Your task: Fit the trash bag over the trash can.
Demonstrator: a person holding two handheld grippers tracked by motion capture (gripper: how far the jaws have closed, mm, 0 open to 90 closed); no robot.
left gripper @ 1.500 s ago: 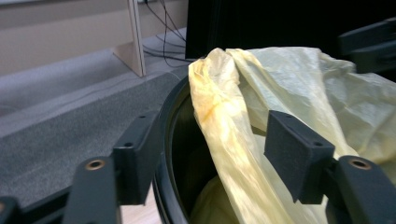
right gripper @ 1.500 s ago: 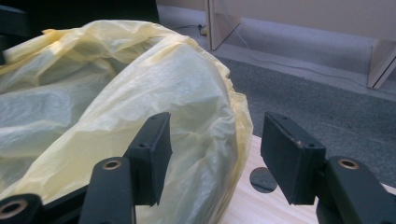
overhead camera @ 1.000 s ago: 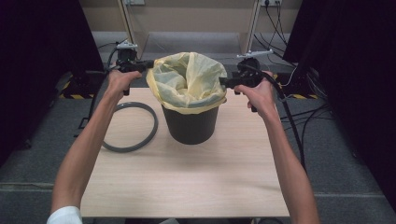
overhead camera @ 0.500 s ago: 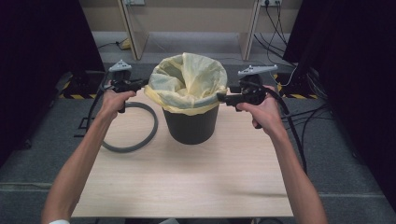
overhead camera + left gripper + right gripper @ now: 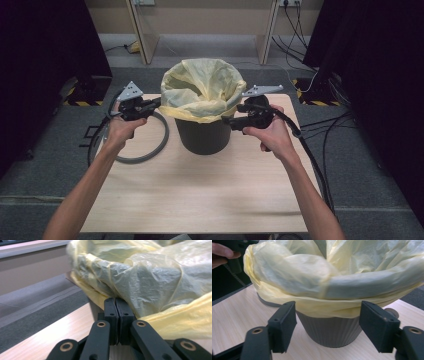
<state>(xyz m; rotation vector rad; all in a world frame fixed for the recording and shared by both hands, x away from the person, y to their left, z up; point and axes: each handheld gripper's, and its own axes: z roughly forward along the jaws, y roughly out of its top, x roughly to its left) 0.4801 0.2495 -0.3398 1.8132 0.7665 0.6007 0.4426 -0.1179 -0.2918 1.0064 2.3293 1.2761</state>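
Observation:
A dark grey ribbed bin (image 5: 205, 136) stands on the wooden table (image 5: 200, 200), lined with a yellow plastic bag (image 5: 200, 87) whose hem folds over the rim. My left gripper (image 5: 158, 103) is at the bin's left side, shut. In the left gripper view its jaws (image 5: 115, 305) are pressed together just under the bag's hem (image 5: 175, 322), with nothing visible between them. My right gripper (image 5: 226, 120) is at the bin's right side. Its jaws (image 5: 328, 326) have just been opening and stand wide apart in front of the bin (image 5: 329, 331), below the bag's hem (image 5: 324, 308), pressing on nothing.
A grey ring (image 5: 162, 137) lies flat on the table left of the bin, under the left hand. Cables (image 5: 310, 155) trail off the right edge. Wooden furniture legs (image 5: 140, 35) and dark curtains stand beyond the table.
Both hands have come down and nearer, from the bin's rim to the level of the bag's overhang. The bin and ring have stayed put.

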